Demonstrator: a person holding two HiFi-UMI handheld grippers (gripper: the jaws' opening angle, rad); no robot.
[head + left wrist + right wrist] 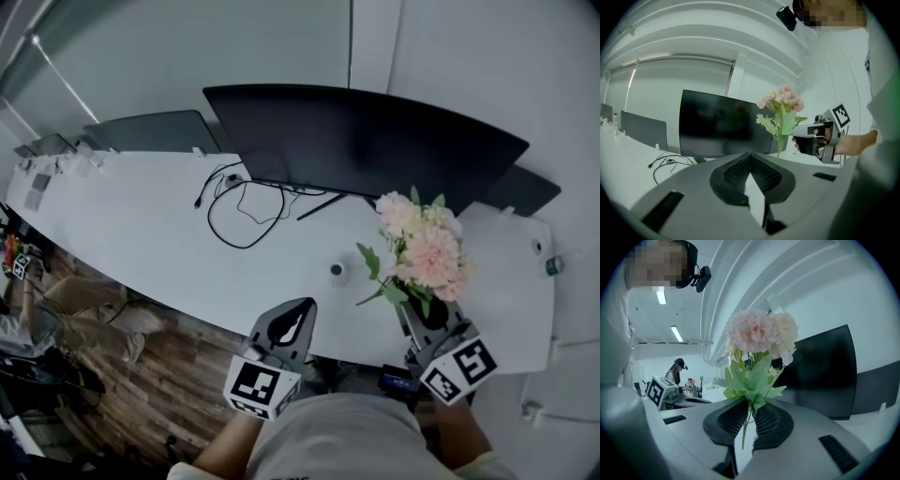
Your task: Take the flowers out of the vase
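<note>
- Over the white surface [141,234] in the head view, the flowers [424,246] stand upright in the right claw [427,314], near the front edge and just before the dark monitor [366,141]. No vase shows anywhere. The left claw [298,314] hangs beside it, well apart.
- Left gripper view: the left claw's jaws are pressed together with nothing between them. Beyond them the bunch hangs free, its stem ends clear of the surface.
- Right gripper view: the right claw is clamped on the thin green stems [746,425] just below the leaves [750,380], with the blooms above.
- Handling, as I judge it: a light, top-heavy bunch. The stems look thin and bendy and the blooms soft and easily crushed, so the low stem hold is the right place.
- Room: bare surface lies open to the left, past the black cable [239,211]. The monitor close behind the blooms and the front edge set the limits.
</note>
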